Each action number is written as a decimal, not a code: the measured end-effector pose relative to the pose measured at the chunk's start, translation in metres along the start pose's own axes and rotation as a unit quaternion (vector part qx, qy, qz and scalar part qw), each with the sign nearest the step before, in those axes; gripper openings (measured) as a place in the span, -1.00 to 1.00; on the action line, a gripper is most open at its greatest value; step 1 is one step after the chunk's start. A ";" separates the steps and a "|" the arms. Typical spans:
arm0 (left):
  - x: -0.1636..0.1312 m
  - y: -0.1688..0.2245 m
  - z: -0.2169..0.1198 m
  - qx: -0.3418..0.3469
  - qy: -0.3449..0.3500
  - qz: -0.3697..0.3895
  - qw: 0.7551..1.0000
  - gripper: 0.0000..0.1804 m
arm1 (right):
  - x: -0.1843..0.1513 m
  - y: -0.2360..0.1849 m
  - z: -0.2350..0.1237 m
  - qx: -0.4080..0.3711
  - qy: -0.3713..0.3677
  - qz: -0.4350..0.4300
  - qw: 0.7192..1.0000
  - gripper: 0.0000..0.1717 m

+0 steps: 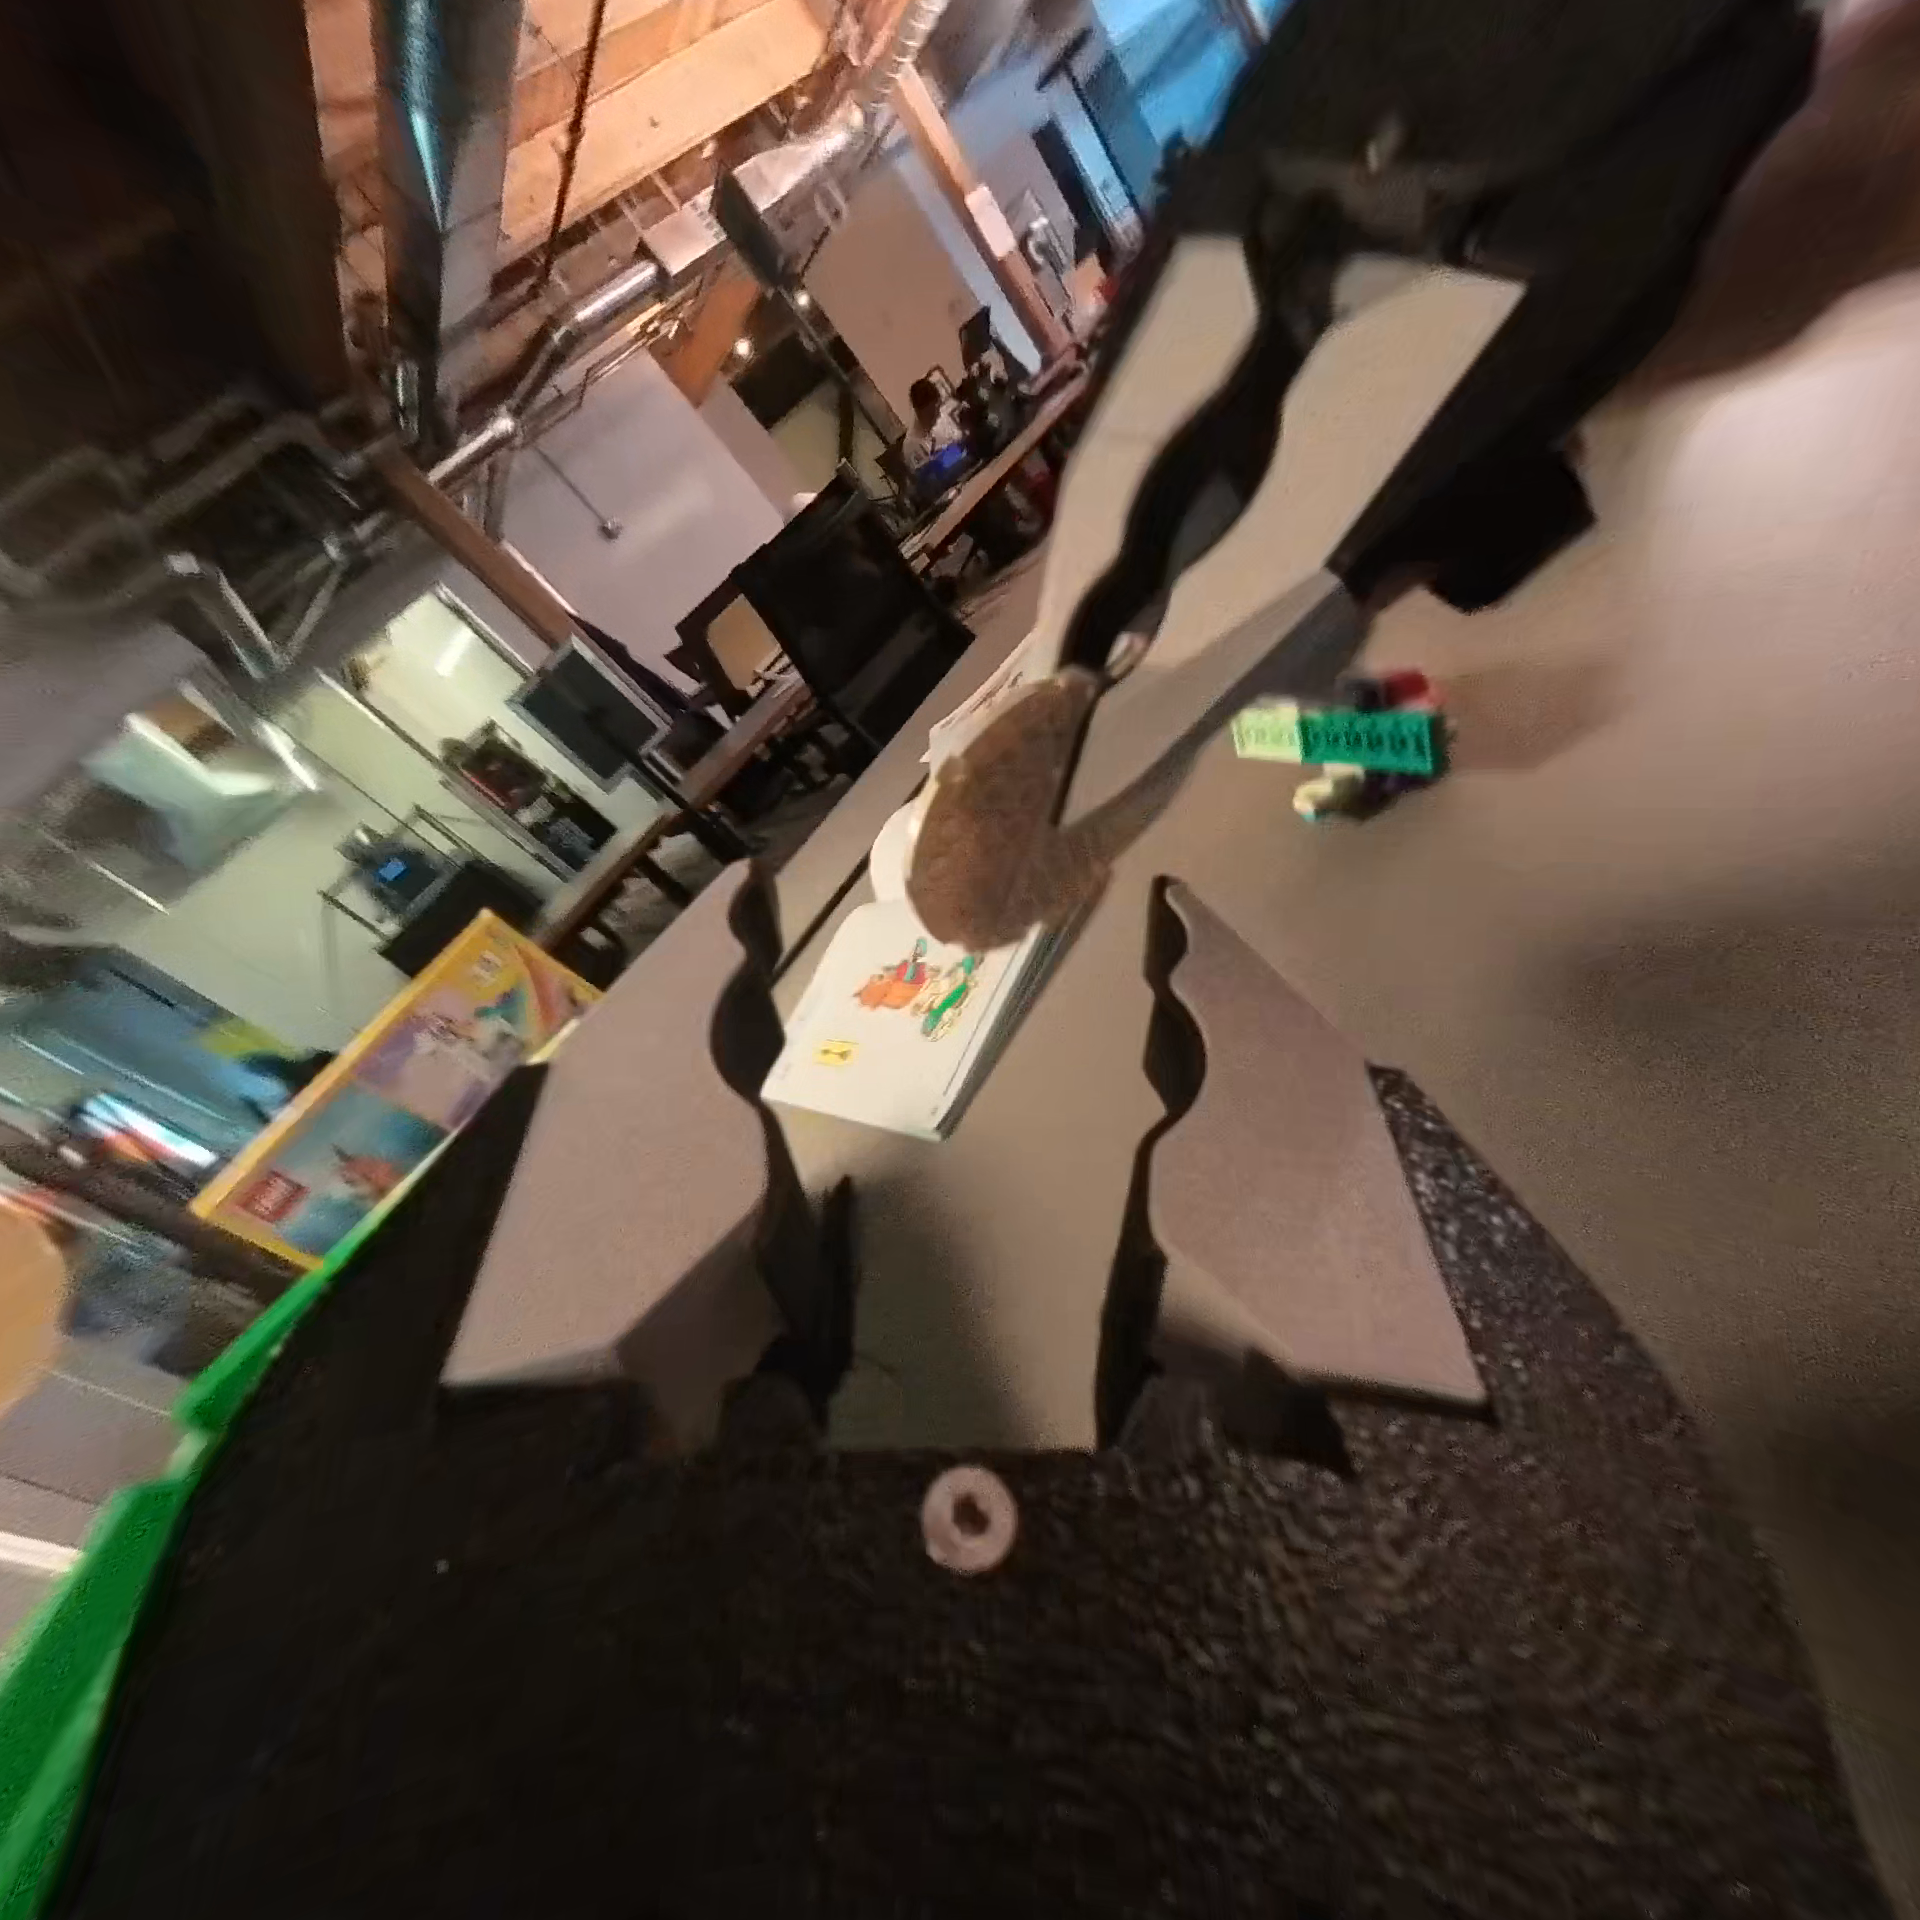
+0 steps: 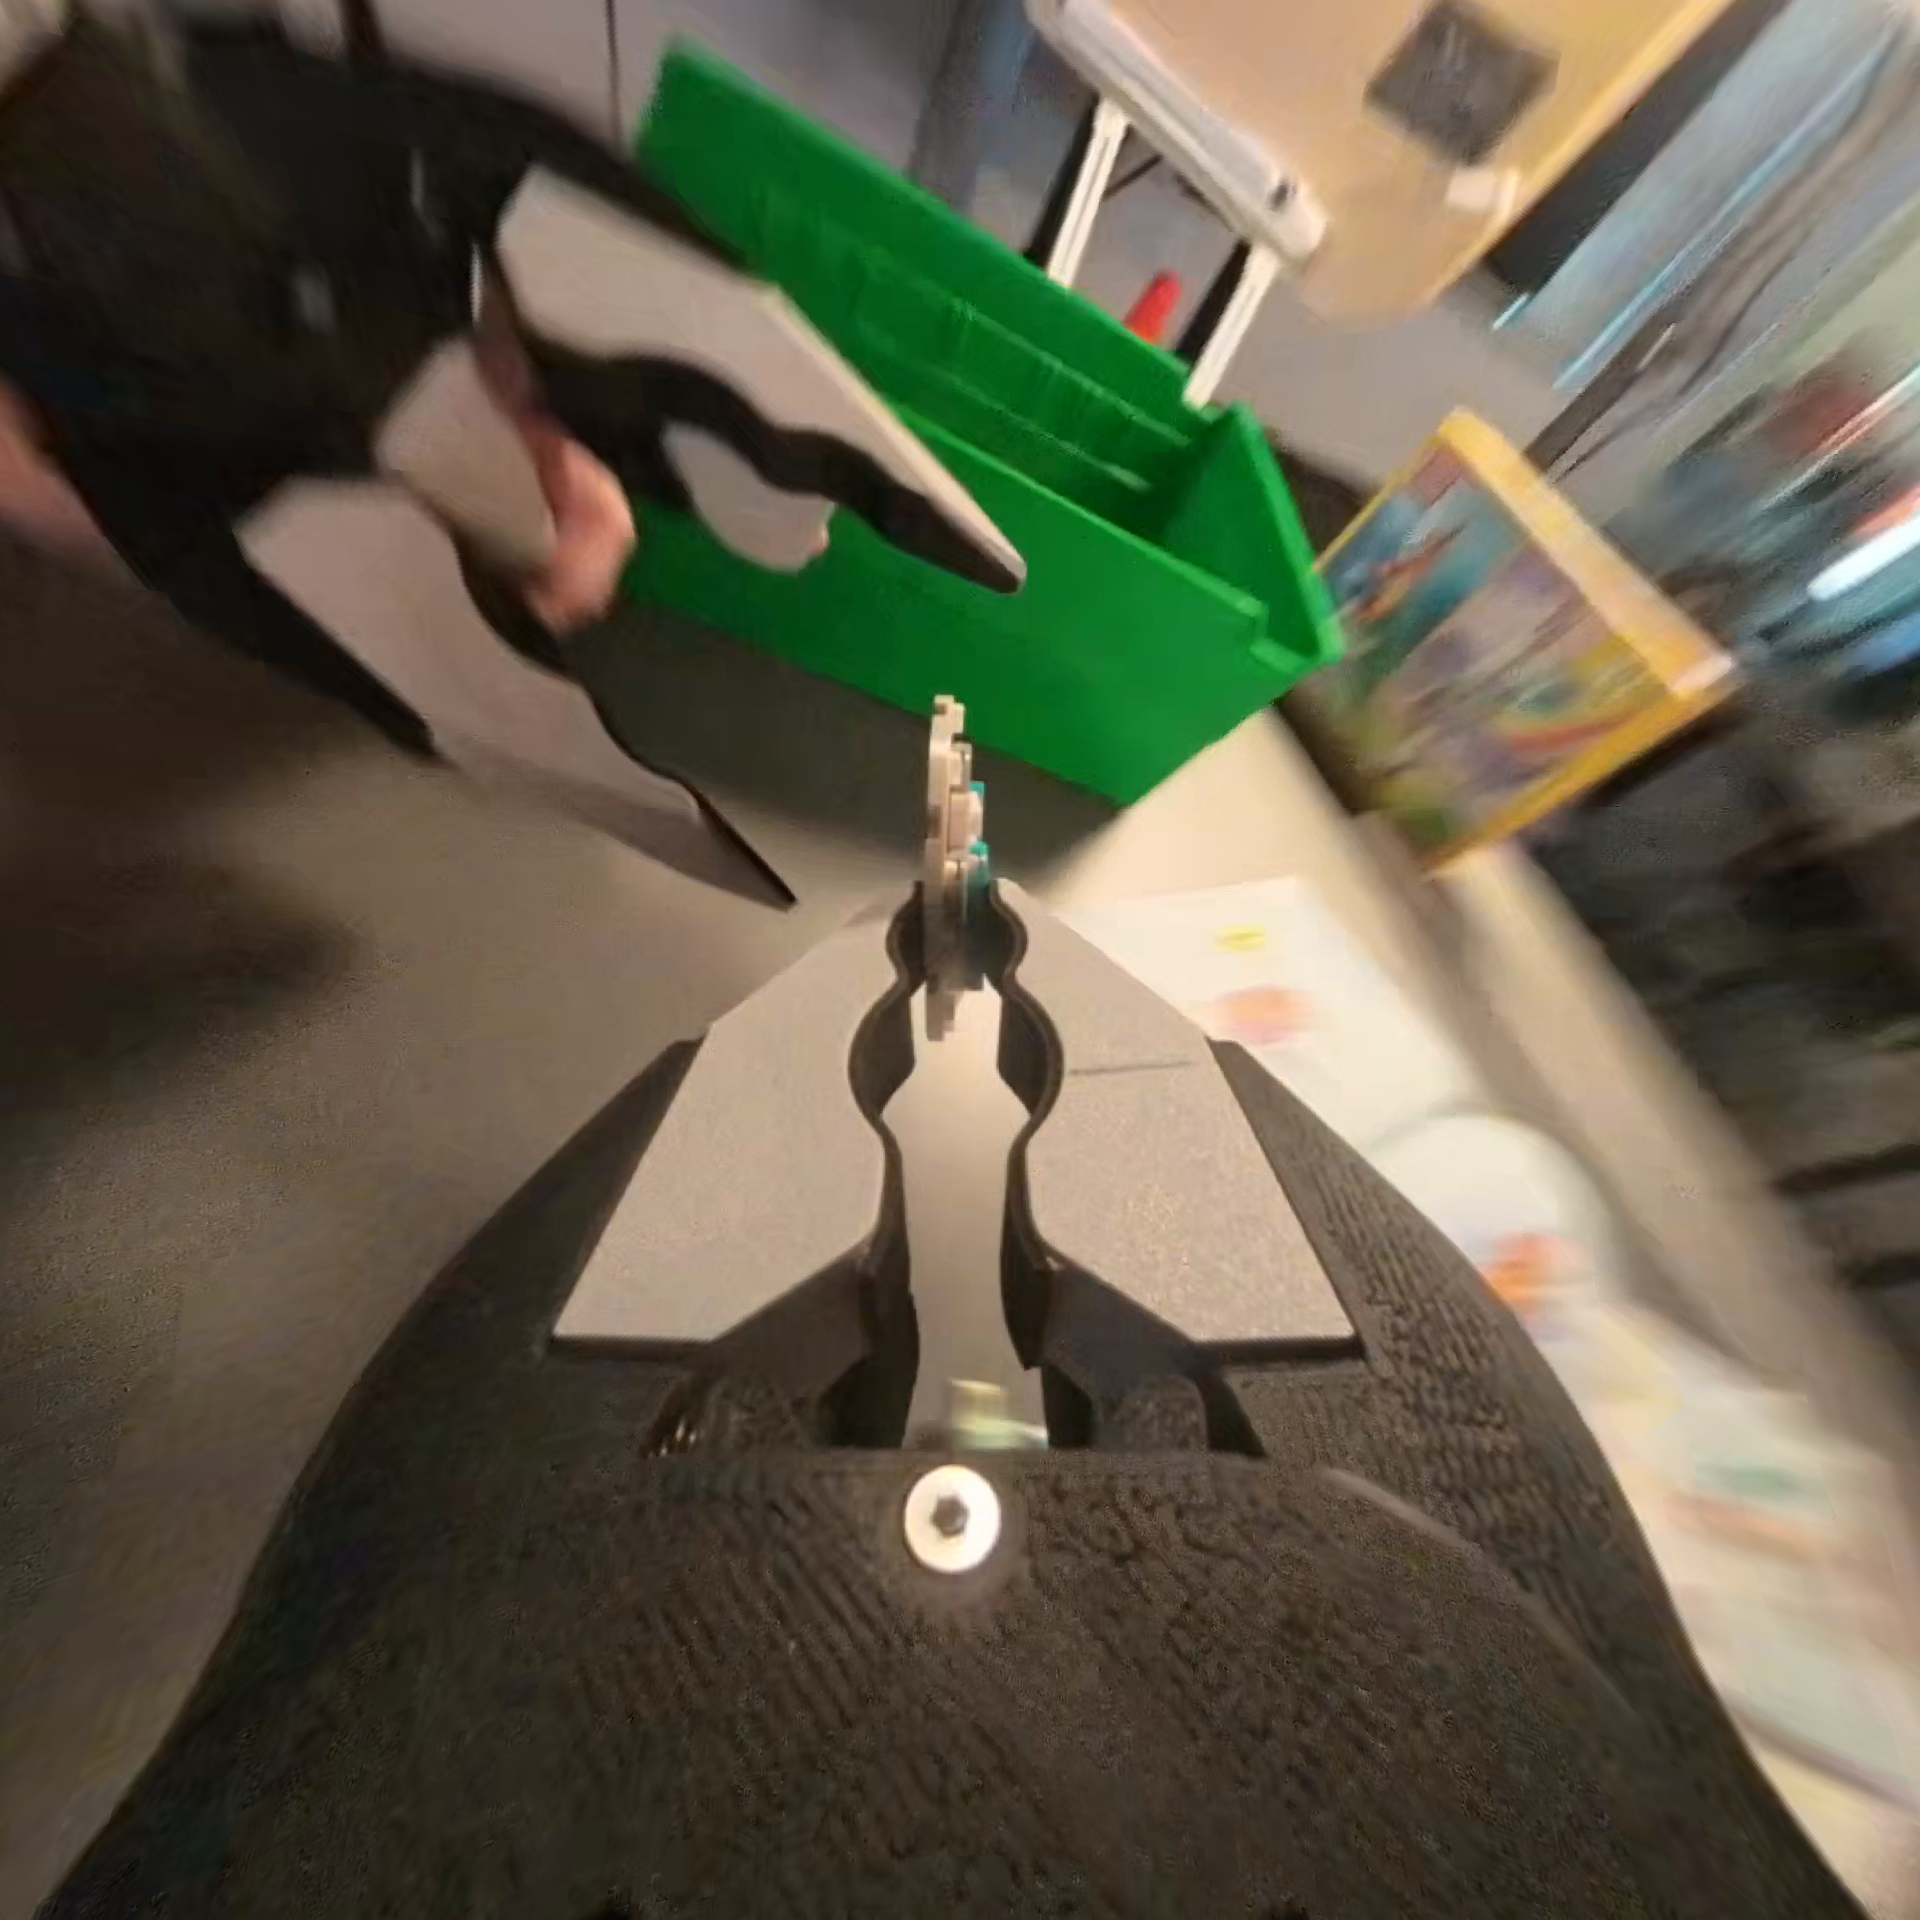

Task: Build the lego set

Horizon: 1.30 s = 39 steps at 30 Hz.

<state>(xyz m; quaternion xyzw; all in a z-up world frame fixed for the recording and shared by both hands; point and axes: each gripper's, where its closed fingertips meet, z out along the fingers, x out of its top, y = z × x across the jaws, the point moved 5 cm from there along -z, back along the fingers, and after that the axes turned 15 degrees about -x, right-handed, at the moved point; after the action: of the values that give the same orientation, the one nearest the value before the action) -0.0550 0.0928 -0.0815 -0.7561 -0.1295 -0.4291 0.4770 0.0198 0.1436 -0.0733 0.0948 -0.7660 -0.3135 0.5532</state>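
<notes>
R claw (image 2: 951,914) is clenched edge-on on a thin grey-and-teal brick piece (image 2: 948,790), lifted off the table (image 1: 1558,1039), prob. for clearance. L claw (image 1: 956,935) is spread wide w/ nothing in it, hanging over the open booklet (image 1: 894,1039), green bin (image 2: 1039,582) nearby.

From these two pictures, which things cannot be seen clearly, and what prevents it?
- Booklet: in the left wrist view a brown flat piece, held by the right tool, covers its far page; motion blur smears it in the right wrist view.
- Brick pile: left wrist view, blurred, so the single bricks cannot be told apart.
- Green bin: right wrist view, the left tool hides its near wall; its contents are not visible.
- Yellow box: both views, blurred.
</notes>
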 end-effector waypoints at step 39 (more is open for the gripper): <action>0.022 0.006 -0.003 0.084 -0.014 0.168 0.982 -0.96 | 0.014 -0.008 -0.025 -0.207 0.110 -0.216 0.948 -0.94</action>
<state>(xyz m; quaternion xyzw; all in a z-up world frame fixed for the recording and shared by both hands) -0.0396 0.0825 -0.0677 -0.7303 -0.0430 -0.3193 0.6024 0.0358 0.1216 -0.0623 0.1756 -0.5797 -0.5647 0.5605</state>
